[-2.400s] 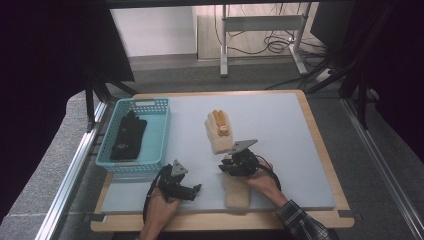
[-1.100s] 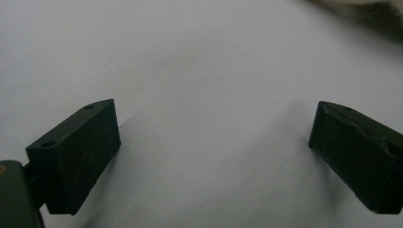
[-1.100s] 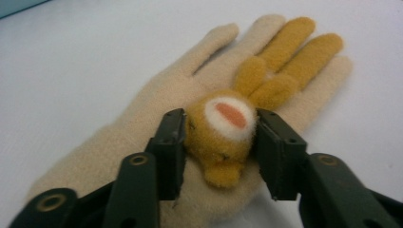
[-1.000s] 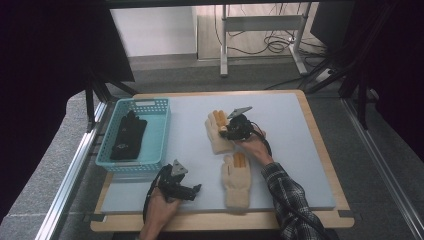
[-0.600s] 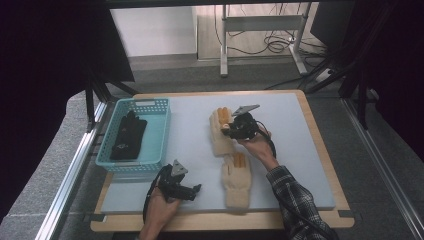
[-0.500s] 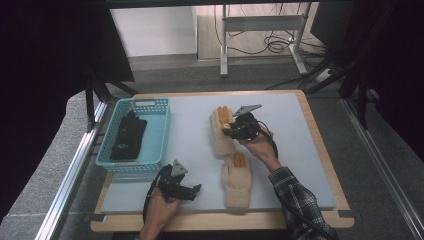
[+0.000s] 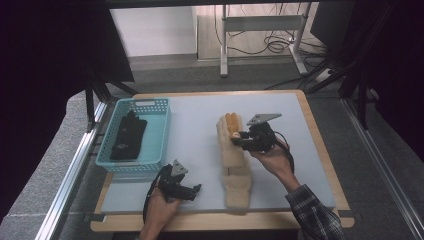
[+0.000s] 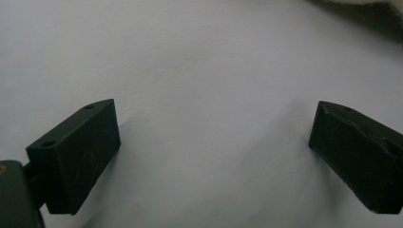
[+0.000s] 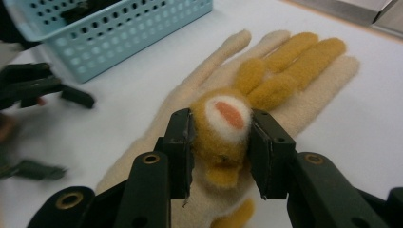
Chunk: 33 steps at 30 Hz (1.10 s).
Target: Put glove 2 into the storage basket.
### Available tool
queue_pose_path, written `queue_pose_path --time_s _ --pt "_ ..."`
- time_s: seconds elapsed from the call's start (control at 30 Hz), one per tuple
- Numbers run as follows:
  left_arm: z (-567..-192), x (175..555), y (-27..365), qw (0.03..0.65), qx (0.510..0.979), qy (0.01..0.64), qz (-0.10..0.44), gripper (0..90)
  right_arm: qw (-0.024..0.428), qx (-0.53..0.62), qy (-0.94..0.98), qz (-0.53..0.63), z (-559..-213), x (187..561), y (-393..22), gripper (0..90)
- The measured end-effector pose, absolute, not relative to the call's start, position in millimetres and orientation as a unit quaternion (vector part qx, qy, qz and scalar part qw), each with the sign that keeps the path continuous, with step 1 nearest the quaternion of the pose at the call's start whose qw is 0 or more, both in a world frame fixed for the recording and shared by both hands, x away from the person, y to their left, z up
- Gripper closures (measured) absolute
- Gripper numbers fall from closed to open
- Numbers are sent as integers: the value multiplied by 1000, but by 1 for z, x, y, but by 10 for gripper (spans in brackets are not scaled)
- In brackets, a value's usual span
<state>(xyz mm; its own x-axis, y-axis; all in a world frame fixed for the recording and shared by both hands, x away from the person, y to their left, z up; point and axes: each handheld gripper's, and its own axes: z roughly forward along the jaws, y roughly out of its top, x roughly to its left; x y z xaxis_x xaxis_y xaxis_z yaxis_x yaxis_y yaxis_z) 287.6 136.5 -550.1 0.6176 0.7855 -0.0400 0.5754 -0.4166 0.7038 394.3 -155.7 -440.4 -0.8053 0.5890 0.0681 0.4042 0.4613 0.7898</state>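
Left gripper (image 7: 196,188): held low at the table's (image 7: 190,125) near edge; jaws wide apart over bare surface, nothing between them.
Near glove (image 7: 238,182): laid flat near the front edge, long axis running near to far.
Right gripper (image 9: 221,152): jaws closed on the mustard patch of the far glove.
Far glove (image 7: 231,137): cream with mustard fingers; long axis near to far, fingertips pointed away from the person; its cuff overlaps the near glove.
Basket (image 7: 161,136): far left, 1 dark item (image 7: 127,137) inside.

The right gripper (image 9: 222,152) is raised on an outstretched forearm, its 2 jaws clamped. The left gripper (image 8: 214,156) rests low, jaws spread wide.
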Motion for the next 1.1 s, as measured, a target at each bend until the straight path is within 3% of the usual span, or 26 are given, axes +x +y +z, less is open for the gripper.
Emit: queue_pose_path --time_s 0.57,0.9,1.1 --pt "-550 288 137 350 828 412 150 35 84 336 840 418 -460 302 -174 615" --pt "-550 288 136 351 827 412 150 35 85 359 838 402 -496 299 -172 575" --pt "-550 287 137 351 827 412 150 38 92 351 826 431 -486 298 -187 506"
